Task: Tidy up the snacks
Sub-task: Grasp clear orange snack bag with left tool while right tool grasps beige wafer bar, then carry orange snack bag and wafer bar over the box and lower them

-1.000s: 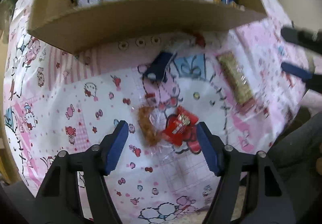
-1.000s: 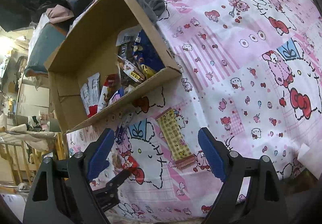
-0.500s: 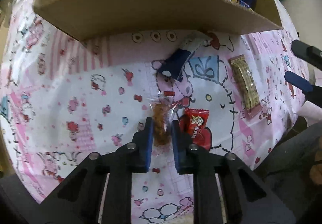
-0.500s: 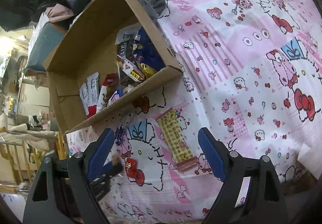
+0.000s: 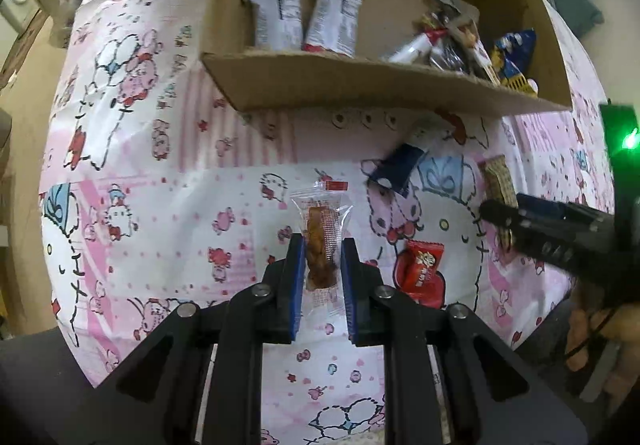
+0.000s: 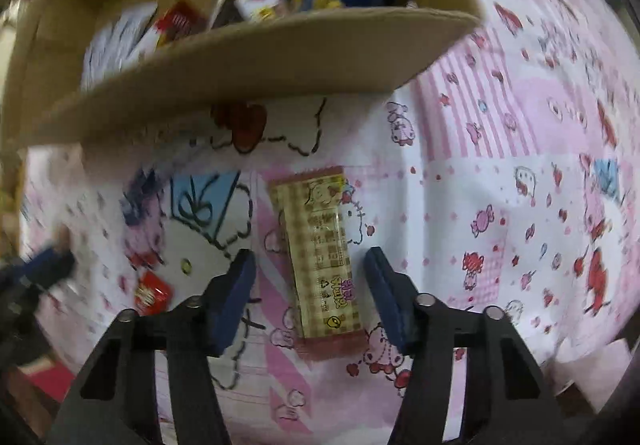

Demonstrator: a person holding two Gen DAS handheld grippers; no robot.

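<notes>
Several snack packets [image 5: 307, 19] in cardboard box [image 5: 360, 85]

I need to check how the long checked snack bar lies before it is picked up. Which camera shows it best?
The right wrist view: the long checked snack bar lies whole on the sheet between the closing right gripper. The left wrist view shows only its upper end; the right gripper covers the rest.

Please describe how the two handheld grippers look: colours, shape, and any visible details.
Both the left gripper and right gripper have black angular linkage arms with round silver pivot bolts and flat blue finger pads. In the left wrist view, the right gripper's body shows a green light.
</notes>
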